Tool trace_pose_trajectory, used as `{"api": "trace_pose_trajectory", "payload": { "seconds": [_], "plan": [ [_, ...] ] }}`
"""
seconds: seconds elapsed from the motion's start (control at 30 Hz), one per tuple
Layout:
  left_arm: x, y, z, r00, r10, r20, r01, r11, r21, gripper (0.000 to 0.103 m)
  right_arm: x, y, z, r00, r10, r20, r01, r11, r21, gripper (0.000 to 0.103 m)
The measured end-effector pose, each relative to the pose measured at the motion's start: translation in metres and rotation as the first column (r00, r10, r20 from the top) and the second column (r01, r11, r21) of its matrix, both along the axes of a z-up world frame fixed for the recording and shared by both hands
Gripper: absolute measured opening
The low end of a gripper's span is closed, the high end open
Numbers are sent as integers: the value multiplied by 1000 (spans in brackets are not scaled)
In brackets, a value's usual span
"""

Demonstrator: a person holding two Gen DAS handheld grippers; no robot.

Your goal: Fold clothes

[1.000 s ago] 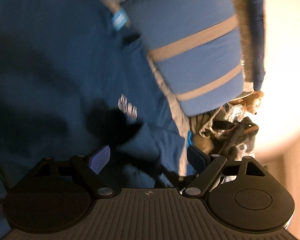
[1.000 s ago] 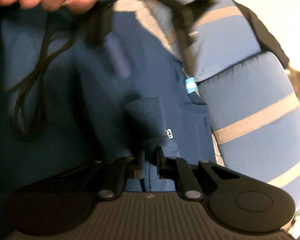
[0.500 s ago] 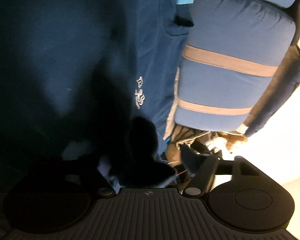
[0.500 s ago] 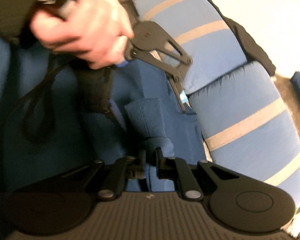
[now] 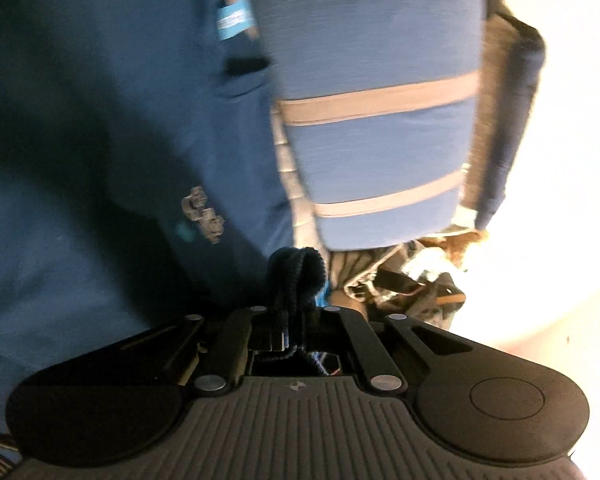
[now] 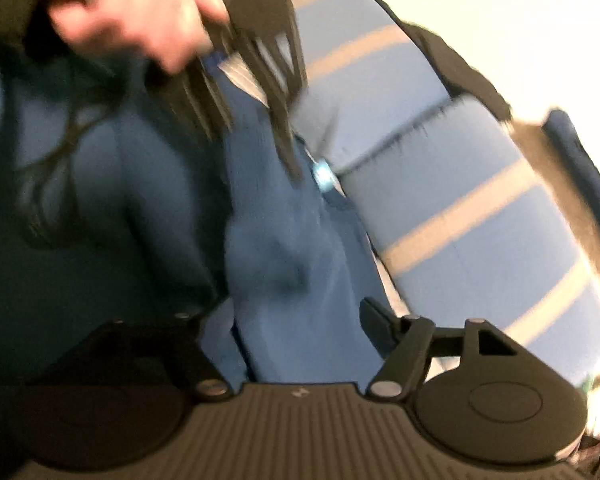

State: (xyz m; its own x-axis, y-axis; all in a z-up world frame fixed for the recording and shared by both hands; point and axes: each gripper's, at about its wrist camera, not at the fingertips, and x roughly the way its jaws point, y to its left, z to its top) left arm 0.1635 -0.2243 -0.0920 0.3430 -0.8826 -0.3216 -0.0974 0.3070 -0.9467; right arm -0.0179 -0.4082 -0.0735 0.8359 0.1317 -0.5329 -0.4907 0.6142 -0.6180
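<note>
Grip swaps hands: left takes the cuff as right lets go.

Left wrist view: the left gripper [image 5: 296,320], wide a second ago, has its fingers closed tight on the ribbed cuff [image 5: 296,268] of the navy sweater [image 5: 100,120], which lies spread beside the striped blue cushions [image 5: 380,140]; it points slightly downward. Right wrist view: the right gripper [image 6: 296,312], earlier clamped on that cloth, is opening, sweater fabric loose between its fingers; the left hand [image 6: 140,12] hovers above. The fold looks barely begun.

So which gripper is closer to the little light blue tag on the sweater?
Left. The left gripper reaches almost to the tag; the right gripper, jaws opening, sits farther down the sweater.
</note>
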Motion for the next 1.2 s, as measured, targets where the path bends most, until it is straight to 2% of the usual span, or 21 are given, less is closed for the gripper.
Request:
{"api": "trace_pose_trajectory", "payload": {
  "seconds": [0.07, 0.13, 0.37, 0.5, 0.63, 0.77, 0.83, 0.97, 1.07, 1.17, 1.2],
  "plan": [
    [-1, 1, 14, 999, -11, 48, 10, 1000, 15, 5, 3, -16, -1, 999, -39, -24, 40, 998, 51, 85],
    [-1, -1, 30, 995, -22, 94, 19, 999, 27, 5, 6, -30, -2, 996, -82, -32, 85, 991, 105, 94],
    [-1, -6, 72, 983, -21, 180, 15, 999, 36, 4, 15, -66, -17, 973, -214, -85, 228, 948, 223, 100],
    [-4, -2, 97, 977, -15, 214, 12, 1000, 15, 4, 22, -83, -23, 946, -315, -71, 322, 904, 283, 100],
    [-6, 4, 121, 966, -4, 257, 3, 1000, 3, 4, 34, -98, -22, 898, -434, -65, 427, 831, 357, 101],
    [-3, 15, 143, 953, 27, 303, -25, 1000, -10, 4, 52, -113, -24, 834, -537, -126, 537, 736, 413, 101],
    [-1, 23, 153, 946, 42, 322, -43, 999, -4, 4, 60, -124, -25, 796, -575, -188, 590, 668, 454, 101],
    [3, 42, 170, 931, 72, 358, -82, 997, 14, 4, 75, -150, -25, 708, -587, -391, 697, 492, 522, 101],
    [6, 59, 178, 920, 93, 380, -120, 992, 48, 4, 72, -157, -27, 686, -562, -463, 720, 429, 546, 101],
    [7, 75, 183, 907, 109, 407, -165, 981, 105, 4, 77, -162, -25, 681, -544, -491, 726, 412, 550, 101],
    [7, 81, 184, 902, 113, 416, -179, 976, 124, 4, 78, -161, -24, 692, -531, -490, 717, 422, 555, 101]
  ]
}}
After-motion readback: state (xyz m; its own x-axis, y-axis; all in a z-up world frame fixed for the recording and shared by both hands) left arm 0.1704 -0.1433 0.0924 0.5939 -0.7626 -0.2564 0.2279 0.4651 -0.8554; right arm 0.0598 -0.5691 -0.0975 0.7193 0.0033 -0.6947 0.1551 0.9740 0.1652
